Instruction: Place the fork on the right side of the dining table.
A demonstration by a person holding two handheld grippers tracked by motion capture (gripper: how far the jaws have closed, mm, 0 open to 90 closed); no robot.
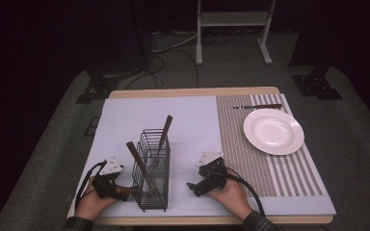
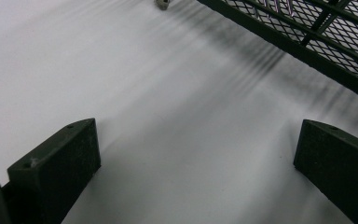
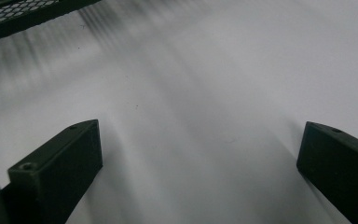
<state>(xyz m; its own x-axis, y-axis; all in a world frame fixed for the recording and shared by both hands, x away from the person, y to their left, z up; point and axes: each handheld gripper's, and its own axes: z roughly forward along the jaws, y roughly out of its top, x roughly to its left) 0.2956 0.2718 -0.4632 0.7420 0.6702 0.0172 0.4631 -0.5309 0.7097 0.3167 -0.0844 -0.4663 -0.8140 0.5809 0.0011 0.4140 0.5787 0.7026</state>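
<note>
The left gripper (image 1: 107,185) sat on the white mat (image 1: 125,120) at the near left edge of the table, just beside the black wire cutlery basket (image 1: 153,169). Its jaws were wide apart with nothing between them, only bare mat. In the left gripper view the basket's mesh wall (image 2: 307,32) ran across the top right corner, a little way ahead of the jaws.

The basket stood in the middle, between the two grippers. Two wooden handles poked out of it, one (image 1: 136,155) leaning left and one (image 1: 165,129) leaning back and right. Shiny fork tips showed through the mesh.

The right gripper (image 1: 207,179) rested on the mat to the right of the basket, a bit apart from it. Its jaws were wide apart too, holding nothing.

Farther right lay a striped placemat (image 1: 250,159) with a white plate (image 1: 273,131) on it, and a wooden-handled knife (image 1: 257,106) behind the plate.

The job looked like taking cutlery out of the basket to set by the plate. To do it well, one gripper should have held the basket steady so it did not tip. The other should have gone up high, pinched one handle near its top, and pulled straight up
</note>
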